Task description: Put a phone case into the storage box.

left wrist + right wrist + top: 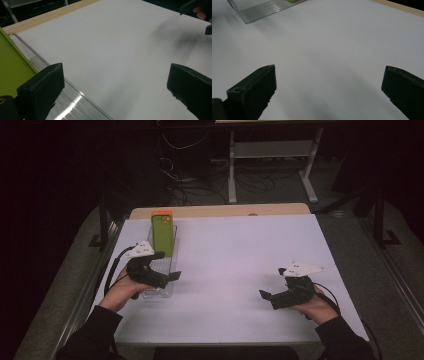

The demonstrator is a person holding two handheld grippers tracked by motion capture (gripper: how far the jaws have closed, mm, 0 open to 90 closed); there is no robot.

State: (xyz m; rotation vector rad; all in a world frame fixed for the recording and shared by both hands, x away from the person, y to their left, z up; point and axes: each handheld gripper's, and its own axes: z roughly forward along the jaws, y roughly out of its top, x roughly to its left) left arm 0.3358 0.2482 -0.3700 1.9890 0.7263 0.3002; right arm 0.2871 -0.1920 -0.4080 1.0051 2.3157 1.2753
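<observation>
A white sheet [235, 260] covers the desk and lies bare under and between the left fingers [171, 276] and the right fingers [265, 294]. Ahead of both pairs, past the sheet's far edge, a strip of the pale wooden desk [220, 211] shows. Farther ahead stands a white metal frame [232, 165] with a low shelf, and dark cables [185, 180] lie tangled on the floor beside it, more on the left fingers' side. A black post [103, 220] rises outside the left fingers, another [380, 215] outside the right fingers. Grey floor [400, 275] runs along both flanks of the desk.
</observation>
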